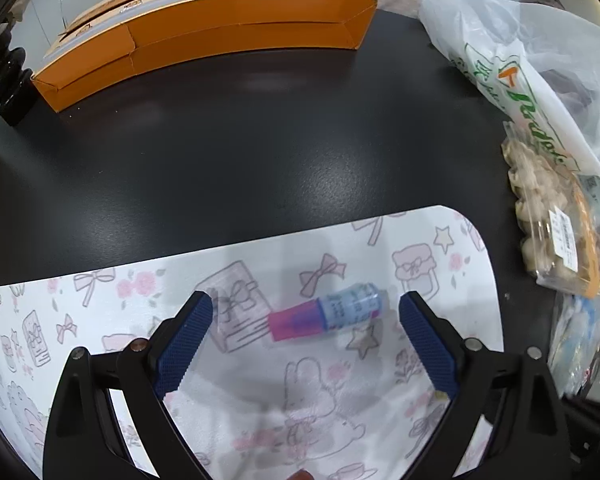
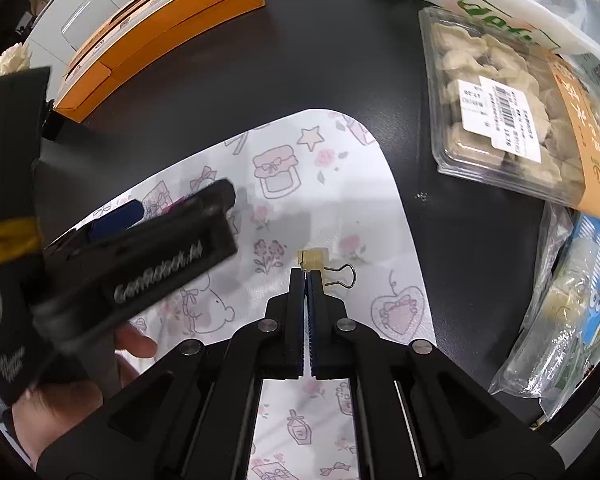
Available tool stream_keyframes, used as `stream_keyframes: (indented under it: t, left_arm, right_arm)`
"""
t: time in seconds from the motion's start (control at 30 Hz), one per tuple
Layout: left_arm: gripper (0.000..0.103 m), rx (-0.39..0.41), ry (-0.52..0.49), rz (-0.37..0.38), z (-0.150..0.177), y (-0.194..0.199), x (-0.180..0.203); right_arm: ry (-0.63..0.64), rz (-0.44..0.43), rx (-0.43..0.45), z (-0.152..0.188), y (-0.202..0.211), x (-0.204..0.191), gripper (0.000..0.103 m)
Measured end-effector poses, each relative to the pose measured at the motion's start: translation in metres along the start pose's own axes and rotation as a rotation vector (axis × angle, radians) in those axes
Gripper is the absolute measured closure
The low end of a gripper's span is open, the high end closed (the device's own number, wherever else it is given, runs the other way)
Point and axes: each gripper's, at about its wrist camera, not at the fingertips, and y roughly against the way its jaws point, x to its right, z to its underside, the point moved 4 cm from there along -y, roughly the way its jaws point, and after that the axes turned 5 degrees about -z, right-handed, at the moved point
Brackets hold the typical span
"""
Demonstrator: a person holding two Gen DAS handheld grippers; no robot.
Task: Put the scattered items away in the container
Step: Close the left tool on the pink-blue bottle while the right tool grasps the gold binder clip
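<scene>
Table (image 1: 260, 140): black top, wide and glossy, carrying everything here.
Orange box (image 1: 228, 36): long open cardboard box at the far edge, the likeliest container by my reading; its inside is hidden from both views, so what it already holds I cannot tell.
Mat (image 1: 100, 320): white sheet printed with pink bows, jars and bunnies, lying at the near edge of the table.
Groceries: a printed plastic bag (image 1: 532, 64) and a clear tray of dumplings (image 2: 500, 112) sit off to the right, on the table beside the mat.
Left gripper (image 1: 304, 320): jaws spread wide, holding nothing, hanging just over the mat with the tube lying between the blue pads.
Right gripper (image 2: 306, 280): jaws pressed together; the clip sits right at their tips, and whether it is pinched I cannot tell.
Glue-stick-like tube (image 1: 328, 314): small, on its side on the mat, pink cap to the left, pale blue printed body to the right, well apart from the box.
Binder clip (image 2: 332, 268): tiny, pale yellow body with wire handles, over the mat.
Progress: two small items are out on the mat, not in the box; I judge tidying remains for these at least.
</scene>
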Motion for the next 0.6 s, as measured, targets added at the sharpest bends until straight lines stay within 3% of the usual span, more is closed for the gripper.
stream_keyframes:
  t: [0.17, 0.43, 0.53, 0.6]
  left_arm:
    - [0.011, 0.000, 0.008, -0.026, -0.004, -0.004, 0.008]
    - [0.057, 0.035, -0.028, -0.051, -0.002, -0.001, 0.003]
    - [0.068, 0.048, -0.042, -0.061, -0.001, 0.000, 0.001]
    - [0.070, 0.056, -0.051, -0.066, 0.000, 0.001, 0.000]
  right_arm:
    - [-0.007, 0.000, 0.010, 0.005, 0.002, 0.004, 0.101]
    - [0.006, 0.003, 0.026, 0.010, 0.005, -0.004, 0.101]
    - [0.020, 0.011, 0.026, 0.014, 0.004, -0.011, 0.101]
    - [0.027, 0.014, 0.026, 0.016, 0.003, -0.015, 0.101]
